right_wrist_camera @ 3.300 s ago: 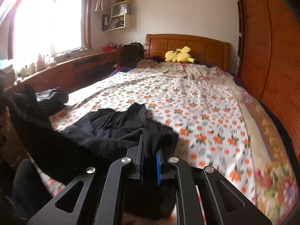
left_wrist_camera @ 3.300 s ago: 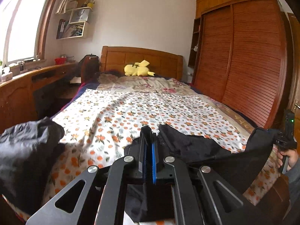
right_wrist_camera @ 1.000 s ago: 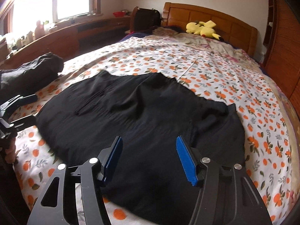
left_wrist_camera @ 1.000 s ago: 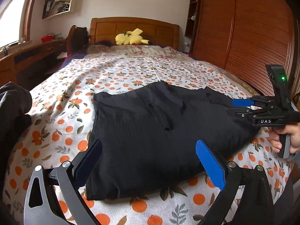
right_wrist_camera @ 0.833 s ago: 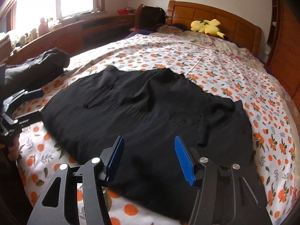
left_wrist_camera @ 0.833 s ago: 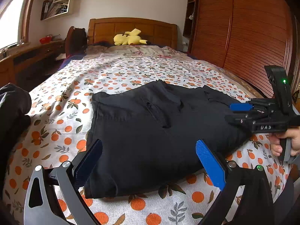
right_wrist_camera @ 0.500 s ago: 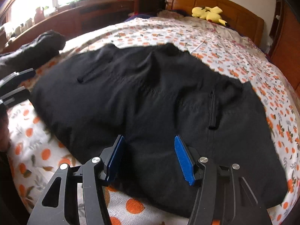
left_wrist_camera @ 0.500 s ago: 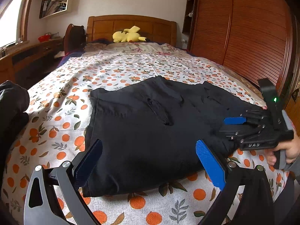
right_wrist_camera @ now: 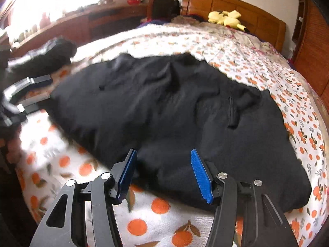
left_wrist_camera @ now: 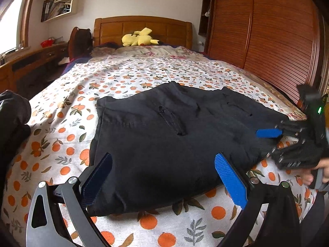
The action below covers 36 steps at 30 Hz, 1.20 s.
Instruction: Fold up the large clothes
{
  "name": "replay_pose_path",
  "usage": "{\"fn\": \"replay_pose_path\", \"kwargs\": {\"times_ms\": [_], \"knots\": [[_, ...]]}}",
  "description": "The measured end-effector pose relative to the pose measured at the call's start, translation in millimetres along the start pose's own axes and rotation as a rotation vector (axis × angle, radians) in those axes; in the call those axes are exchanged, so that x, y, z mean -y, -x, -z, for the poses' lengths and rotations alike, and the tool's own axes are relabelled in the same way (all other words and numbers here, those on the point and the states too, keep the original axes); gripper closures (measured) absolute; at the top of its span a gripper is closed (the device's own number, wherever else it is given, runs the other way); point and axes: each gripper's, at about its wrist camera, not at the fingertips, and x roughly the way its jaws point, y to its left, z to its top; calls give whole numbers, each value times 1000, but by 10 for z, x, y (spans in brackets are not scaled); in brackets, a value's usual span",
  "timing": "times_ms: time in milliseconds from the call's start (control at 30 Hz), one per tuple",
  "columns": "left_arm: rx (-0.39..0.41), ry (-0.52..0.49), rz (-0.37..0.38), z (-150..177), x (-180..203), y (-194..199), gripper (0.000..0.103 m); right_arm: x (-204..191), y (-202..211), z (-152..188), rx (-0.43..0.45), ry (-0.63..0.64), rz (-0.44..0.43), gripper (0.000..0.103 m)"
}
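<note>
Black, matte, mid-weight cloth: black garment [left_wrist_camera: 164,144] spread flat now over the near half of the bedsheet [left_wrist_camera: 127,76], no longer bunched and pinched between the pads as it was a few seconds back. Released on both sides. Left gripper [left_wrist_camera: 162,158] with jaws wide apart, holding nothing, hovering just over the near left hem. Right gripper [right_wrist_camera: 163,153] also with jaws apart, less widely, empty, dipped lower and closer to the near right edge than half a second ago; blurred in the left view, so probably mid-motion.

Reads as laying-out done and first fold not yet begun. Likely next: a fresh pinch at the near edge or corners, then a carry over toward the far edge.

Woven fabric, dull, no sheen, thick enough to keep a rounded lip at the near hem instead of lying thin. Roughly rectangular outline, the far edge uneven with a raised peak near the middle. Two slit pockets with stitched welts, a line of topstitching across the left part, soft ridges and shallow creases toward the far side. Thin cotton-like sheet beneath, white with orange fruit and green leaves, a little rumpled.

Further off: dark bundle [left_wrist_camera: 12,119] of other cloth at the left side of the bed, well apart; yellow plush toy [left_wrist_camera: 139,39] against the glossy wooden headboard [left_wrist_camera: 144,26]; slatted wardrobe doors [left_wrist_camera: 277,41] on the right.
</note>
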Motion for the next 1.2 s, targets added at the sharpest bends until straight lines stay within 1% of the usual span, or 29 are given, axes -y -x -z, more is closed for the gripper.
{"fn": "replay_pose_path", "kwargs": {"times_ms": [133, 300, 467, 700, 733, 767, 833, 933, 1200], "knots": [[4, 4, 8, -54, 72, -33, 3, 26, -31, 57, 23, -32, -6, 51], [15, -16, 33, -109, 238, -60, 3, 90, 165, 110, 66, -76, 5, 51], [11, -48, 47, -101, 400, -104, 3, 412, 521, 210, 113, -147, 64, 48], [-14, -74, 46, -61, 486, -190, 3, 891, 798, 384, 125, -229, 170, 46], [-17, -78, 44, -55, 492, -197, 3, 949, 816, 407, 126, -244, 180, 43], [-20, -84, 40, -47, 500, -210, 3, 995, 824, 424, 127, -255, 188, 35], [-27, -91, 37, -33, 510, -237, 3, 1101, 847, 471, 133, -286, 211, 30], [-46, -96, 30, 5, 517, -298, 3, 1229, 810, 527, 129, -344, 213, 25], [-72, -94, 26, 48, 497, -386, 3, 1450, 595, 598, 111, -489, 193, 23]]}}
